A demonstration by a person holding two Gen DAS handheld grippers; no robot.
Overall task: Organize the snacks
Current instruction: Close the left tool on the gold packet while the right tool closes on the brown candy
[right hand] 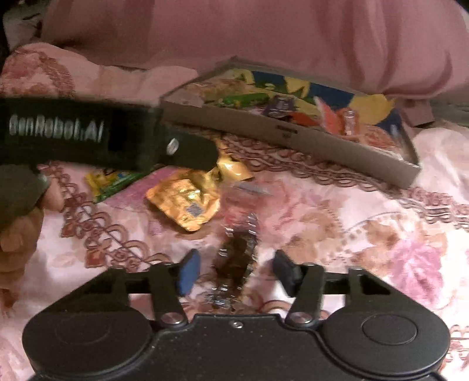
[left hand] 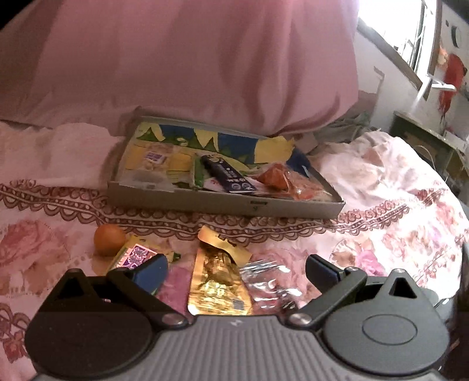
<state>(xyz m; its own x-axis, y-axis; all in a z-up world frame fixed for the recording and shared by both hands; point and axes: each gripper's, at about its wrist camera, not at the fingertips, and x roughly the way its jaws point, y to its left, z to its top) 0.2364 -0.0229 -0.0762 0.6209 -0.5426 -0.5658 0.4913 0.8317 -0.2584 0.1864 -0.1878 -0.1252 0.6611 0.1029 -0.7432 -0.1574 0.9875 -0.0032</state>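
Observation:
A shallow grey box (left hand: pixel 222 202) (right hand: pixel 293 136) lies on the flowered bedspread and holds several snack packets, among them a dark bar (left hand: pixel 227 175) and an orange packet (left hand: pixel 281 178). On the bedspread in front of it lie a gold foil packet (left hand: pixel 218 281) (right hand: pixel 184 202), a clear wrapper with a dark snack (left hand: pixel 269 281) (right hand: pixel 237 258), a yellow-green packet (left hand: pixel 132 255) (right hand: pixel 114 178) and a small orange fruit (left hand: pixel 109 239). My left gripper (left hand: pixel 234 272) is open over the gold packet. My right gripper (right hand: pixel 234 269) is open with the clear-wrapped snack between its fingers.
A large pink pillow (left hand: pixel 176 58) lies behind the box. A window (left hand: pixel 404 26) and a shelf (left hand: pixel 425 137) are at the far right. The left gripper's body (right hand: pixel 88 132) and the hand holding it cross the right wrist view at the left.

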